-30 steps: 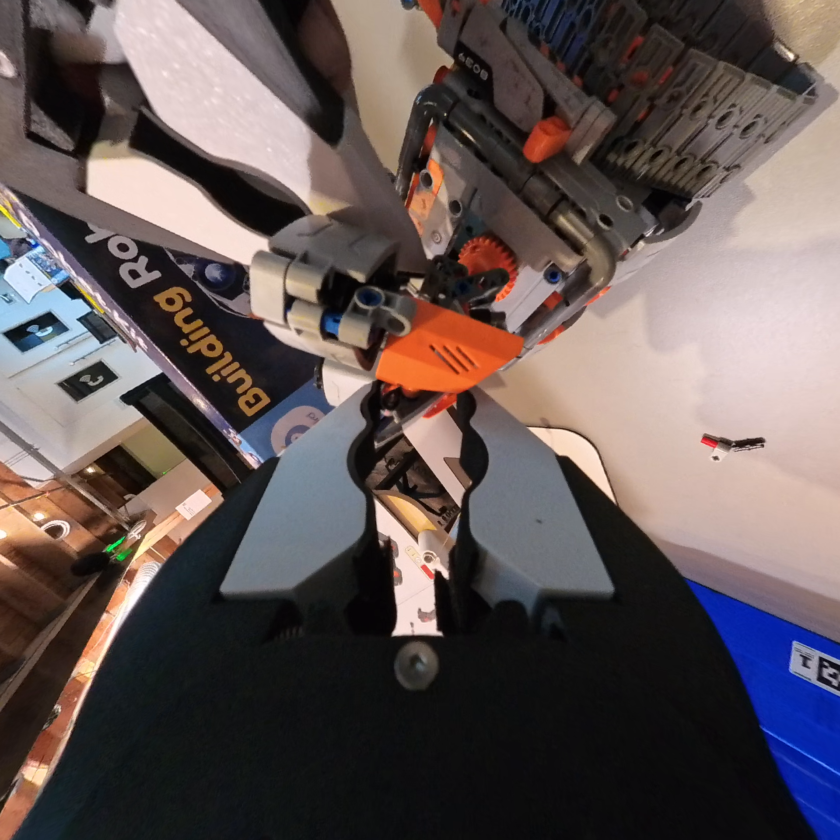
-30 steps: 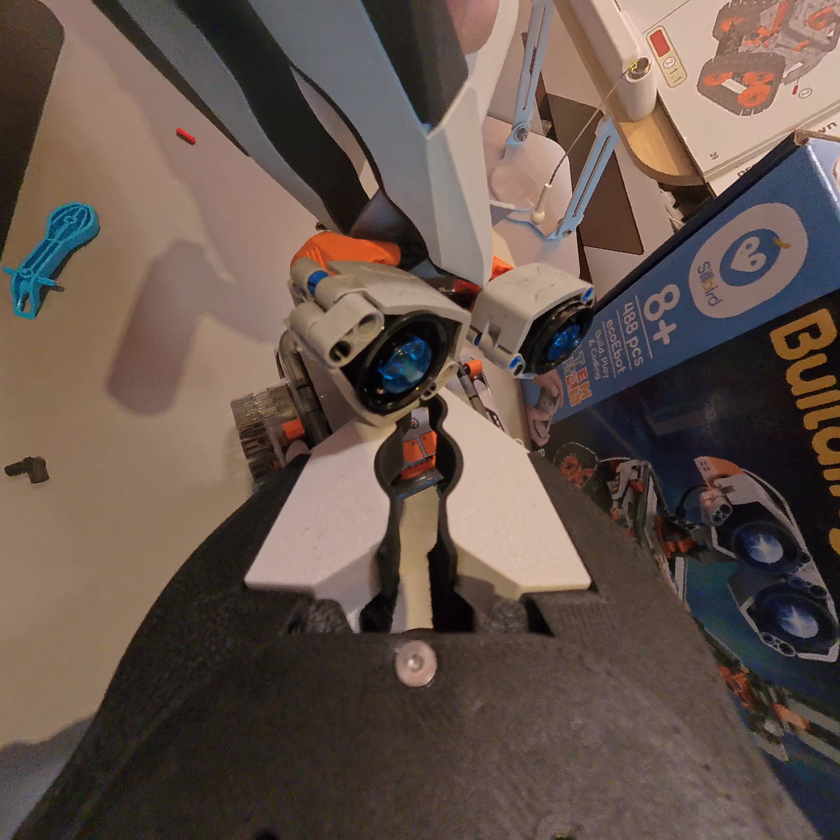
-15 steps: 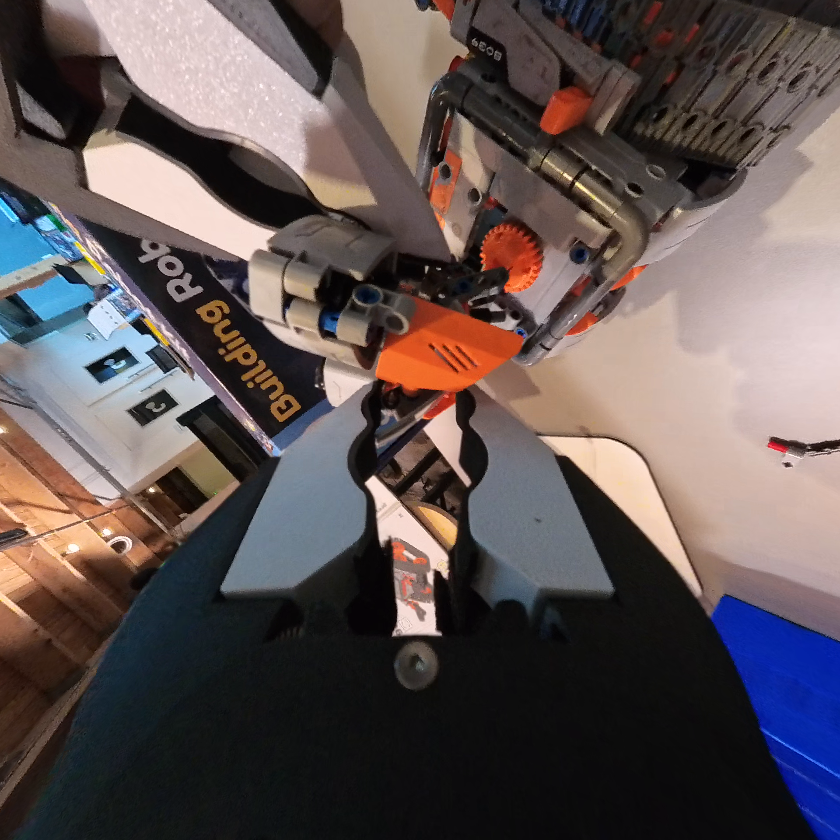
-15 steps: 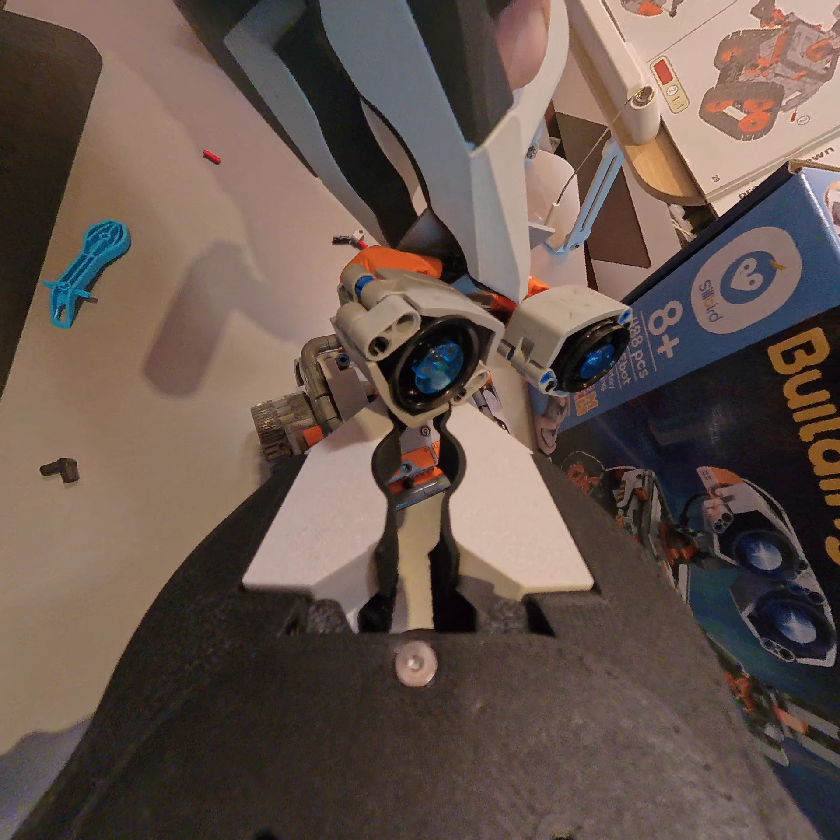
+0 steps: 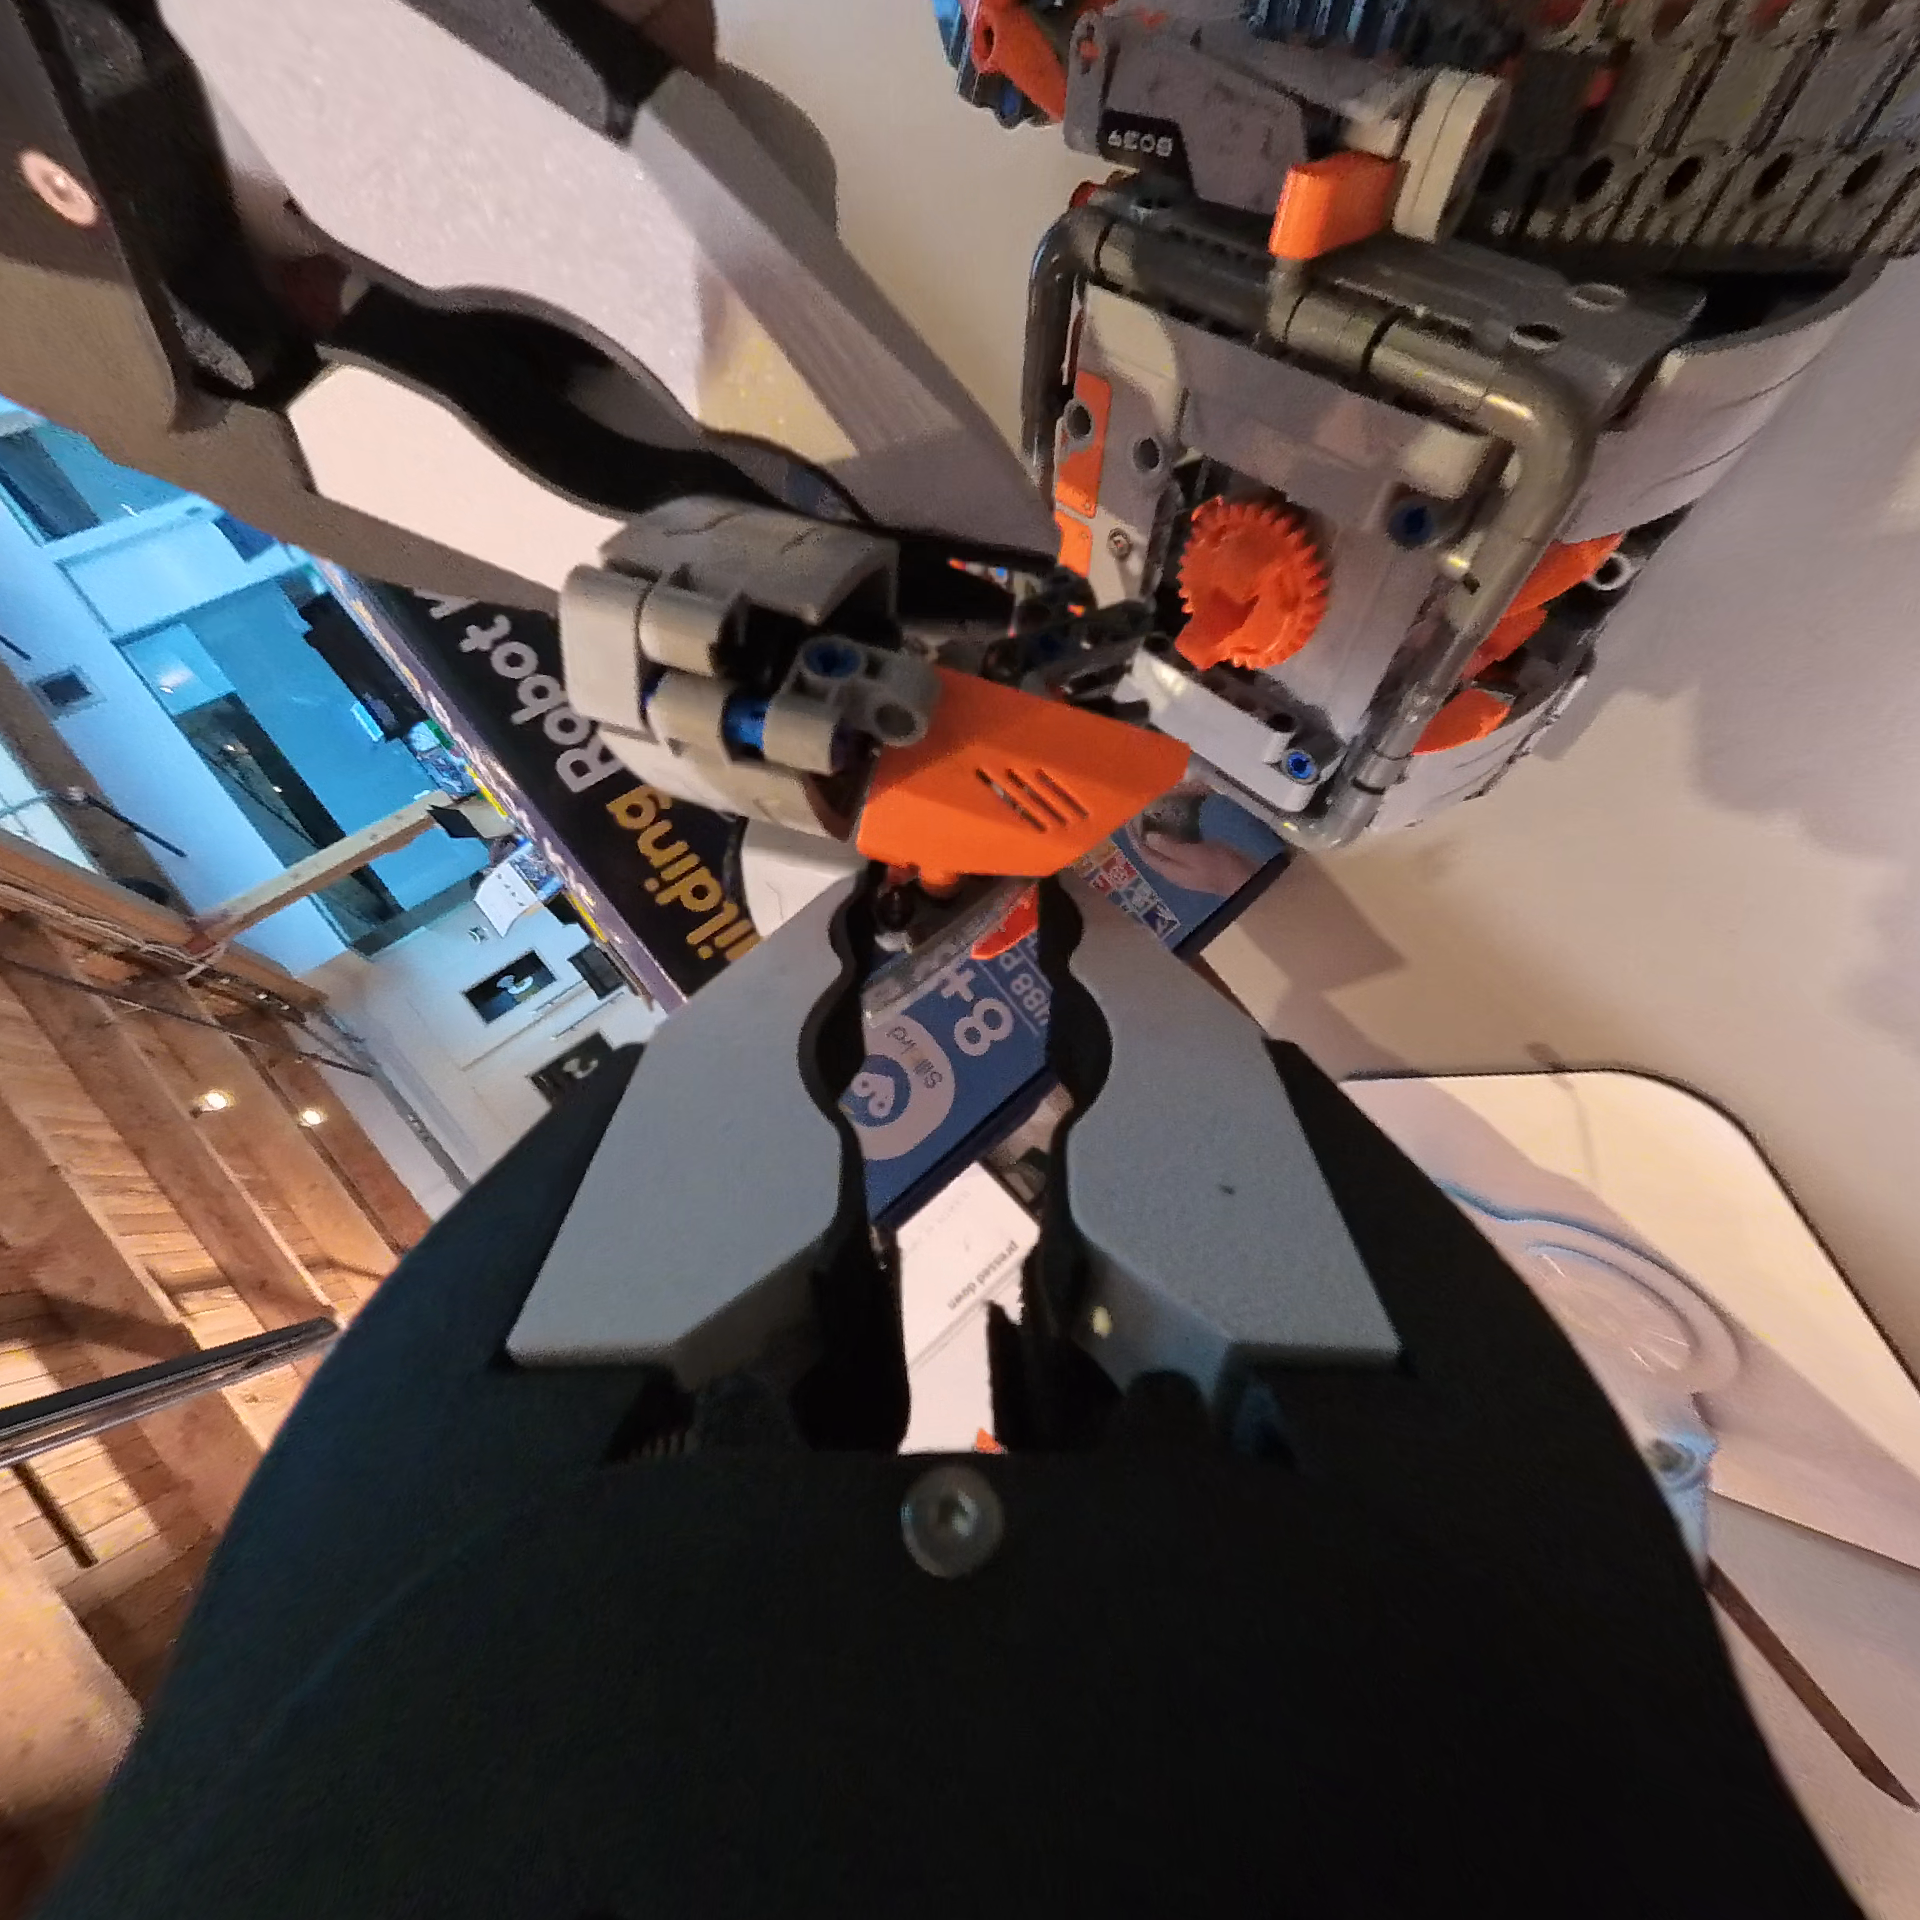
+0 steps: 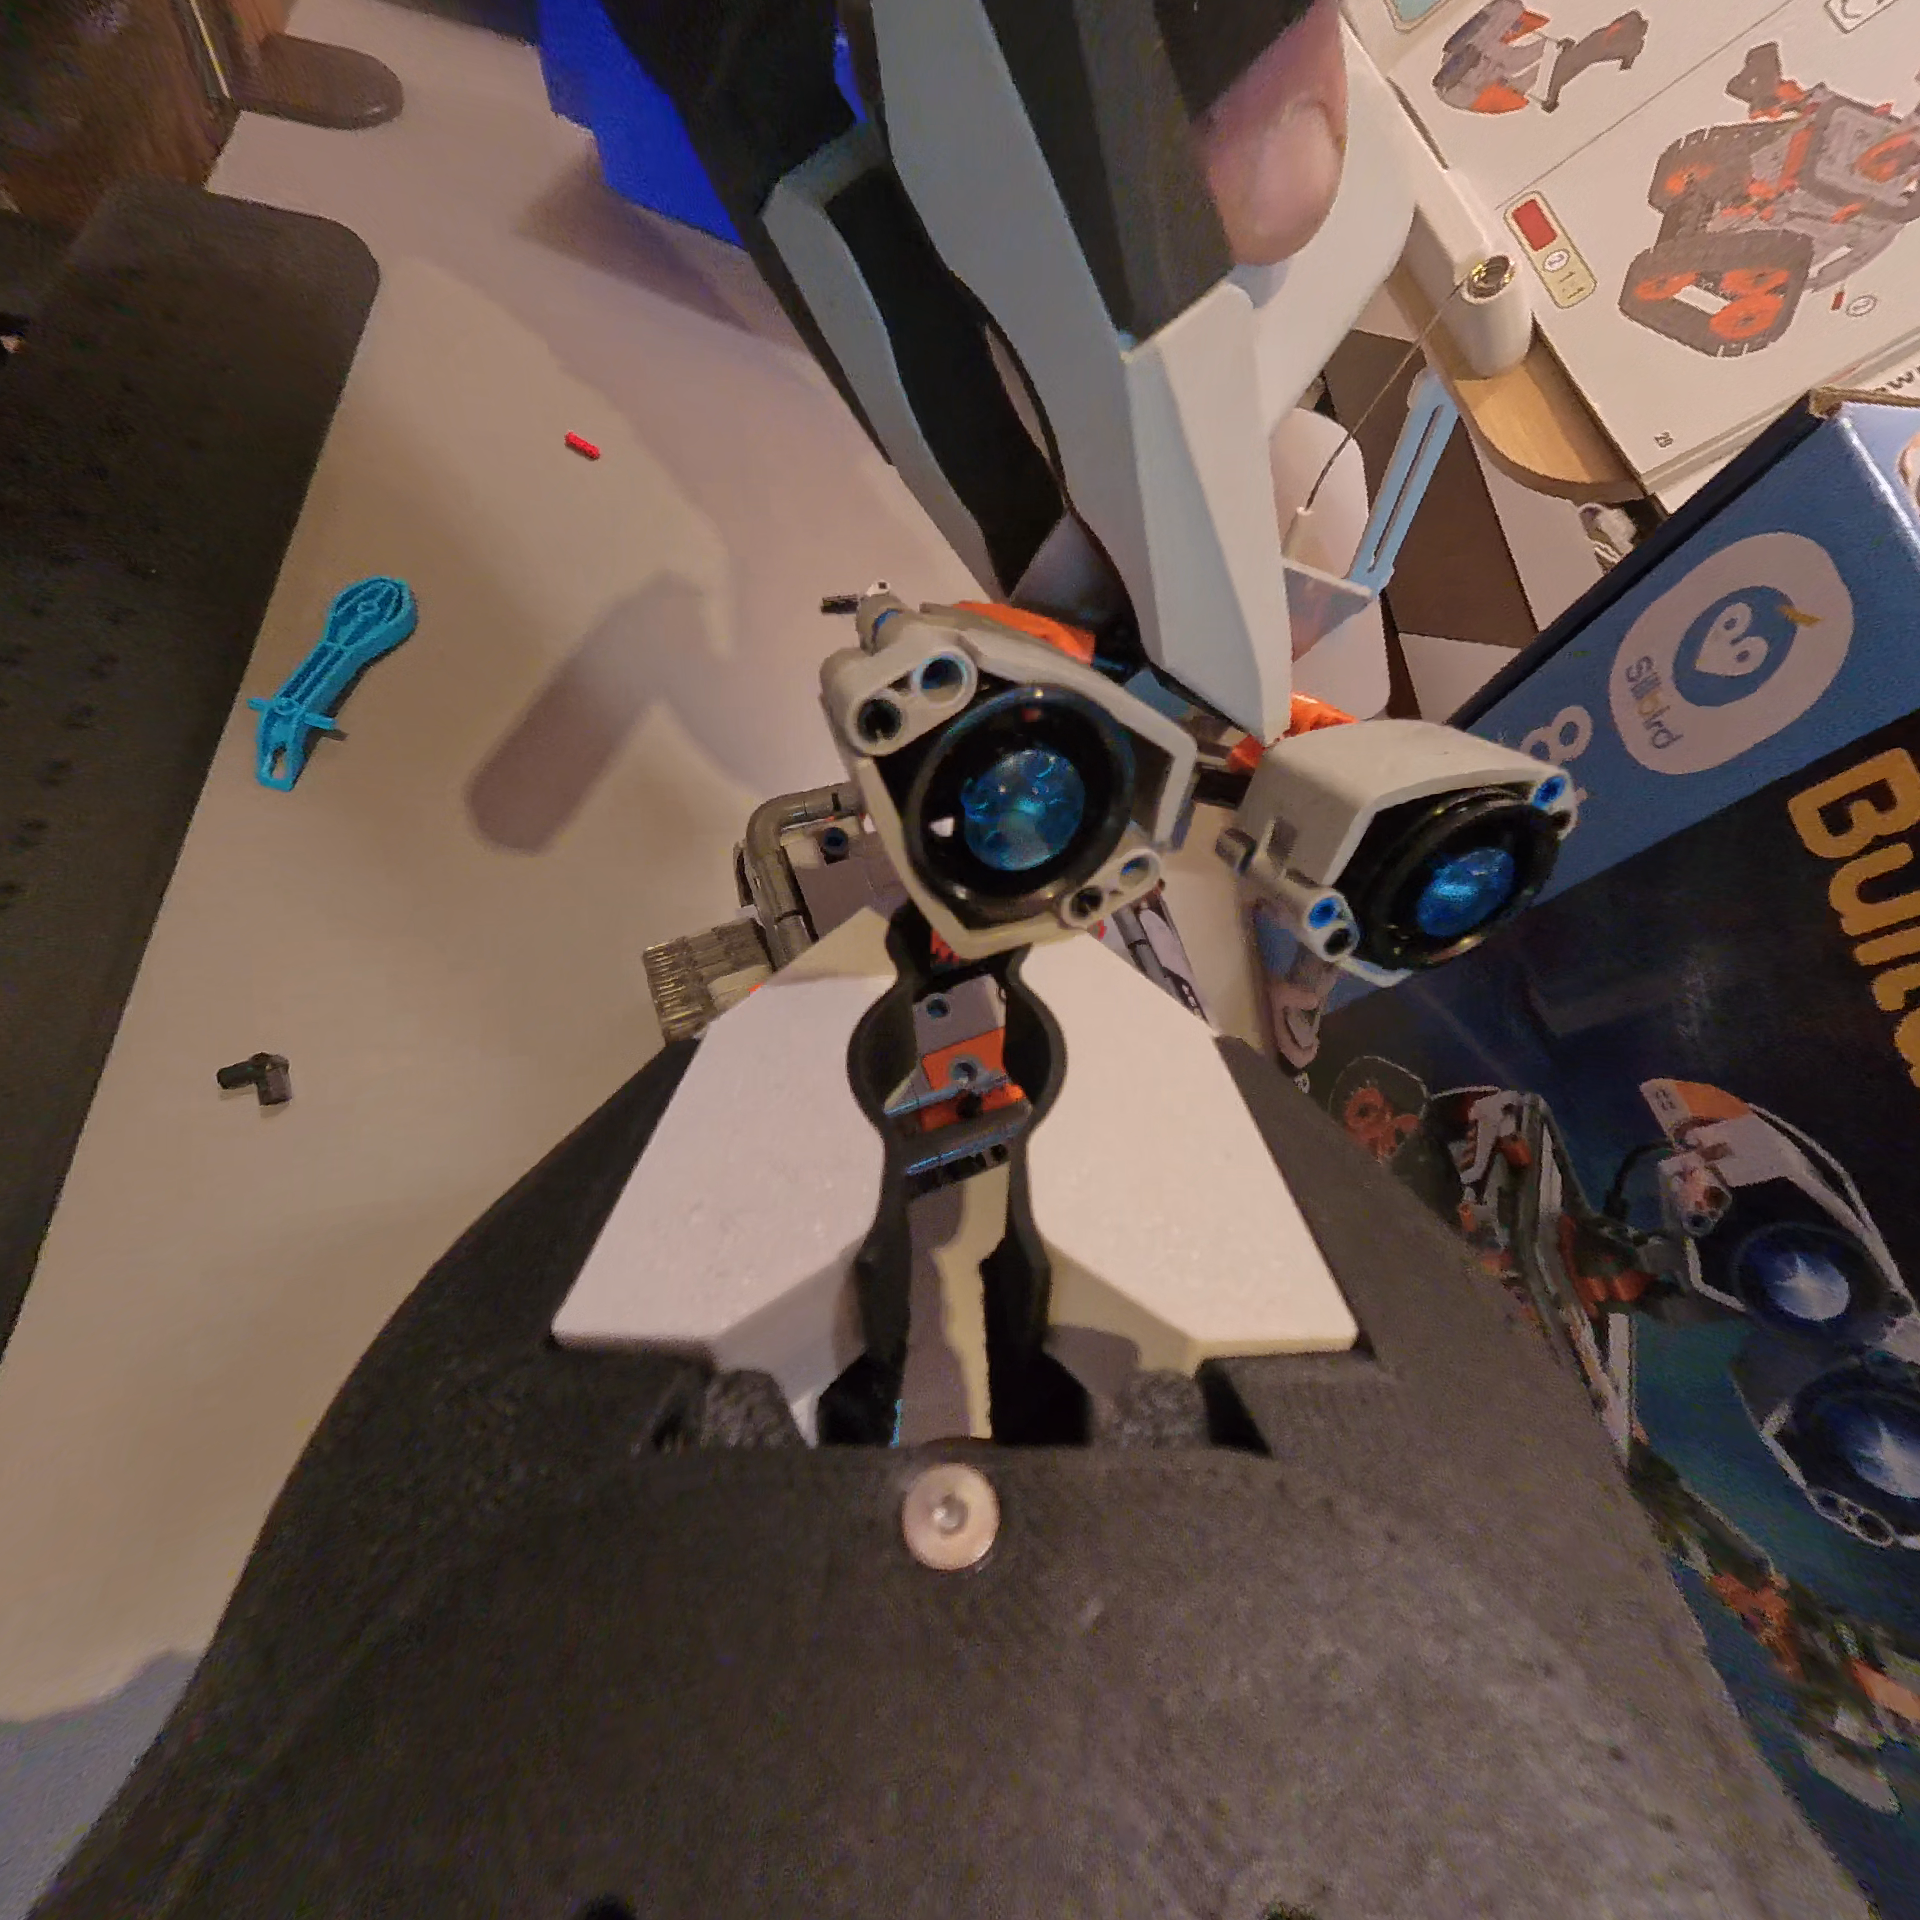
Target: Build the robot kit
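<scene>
Your left gripper is nearly closed, pinching the robot by its orange panel. Your right gripper, also nearly closed, grips the robot's neck under its 2 blue-lensed eyes, above the table, beside the box.

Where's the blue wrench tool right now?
In the right wrist view, the blue wrench tool lies flat on the white table, left of the brick robot, between a red pin and a black connector.

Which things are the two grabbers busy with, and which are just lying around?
Held: toy robot model, clamped by the left gripper and the right gripper.
Lying about: turquoise tool, small black piece, tiny red pin, blue box, instruction booklet.
</scene>
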Tool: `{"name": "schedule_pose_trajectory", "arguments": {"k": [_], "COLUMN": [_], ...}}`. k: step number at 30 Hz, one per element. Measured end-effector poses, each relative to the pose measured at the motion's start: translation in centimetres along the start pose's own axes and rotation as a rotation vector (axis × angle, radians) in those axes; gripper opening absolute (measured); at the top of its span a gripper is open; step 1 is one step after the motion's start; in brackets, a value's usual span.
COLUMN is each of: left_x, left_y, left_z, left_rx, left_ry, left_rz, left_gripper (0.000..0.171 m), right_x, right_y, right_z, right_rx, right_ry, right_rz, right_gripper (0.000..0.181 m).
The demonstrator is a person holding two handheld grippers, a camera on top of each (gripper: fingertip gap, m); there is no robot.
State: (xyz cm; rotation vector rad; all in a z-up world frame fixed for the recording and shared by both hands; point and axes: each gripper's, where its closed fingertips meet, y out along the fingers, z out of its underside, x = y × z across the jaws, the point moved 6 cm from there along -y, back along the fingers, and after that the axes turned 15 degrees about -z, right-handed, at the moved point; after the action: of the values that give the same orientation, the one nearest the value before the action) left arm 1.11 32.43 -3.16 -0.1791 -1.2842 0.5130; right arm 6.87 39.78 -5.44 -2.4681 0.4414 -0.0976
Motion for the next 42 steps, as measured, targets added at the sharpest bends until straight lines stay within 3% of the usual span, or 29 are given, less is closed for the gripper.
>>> {"name": "schedule_pose_trajectory", "arguments": {"k": [9, 17, 23, 29, 42], "left_x": [-0.1, 0.8, 1.3, 1.3, 0.4], "left_y": [-0.1, -1.9, -2.7, -2.9, -1.7], "left_z": [0.6, -1.1, -2.3, -2.4, -0.3], "left_rx": [-0.03, -0.108, -0.155, -0.164, -0.119], "left_ry": [0.024, 0.042, 0.047, 0.042, -0.059], "left_rz": [-0.059, -0.115, -0.147, -0.157, -0.209], "left_gripper": [0.029, 0.029, 0.029, 0.029, 0.026], "right_x": [-1.3, -2.6, -2.3, -2.5, -3.4], "right_y": [-2.1, -3.9, -3.8, -3.5, -3.2], "right_z": [1.3, 1.1, -0.3, -0.3, -0.5], "right_rx": [-0.054, -0.32, -0.533, -0.586, -0.578], "right_ry": [0.114, 0.171, 0.176, 0.169, 0.178], "right_rz": [0.029, 0.017, -0.108, -0.132, 0.011], "right_gripper": [0.023, 0.033, 0.049, 0.045, 0.042]}}
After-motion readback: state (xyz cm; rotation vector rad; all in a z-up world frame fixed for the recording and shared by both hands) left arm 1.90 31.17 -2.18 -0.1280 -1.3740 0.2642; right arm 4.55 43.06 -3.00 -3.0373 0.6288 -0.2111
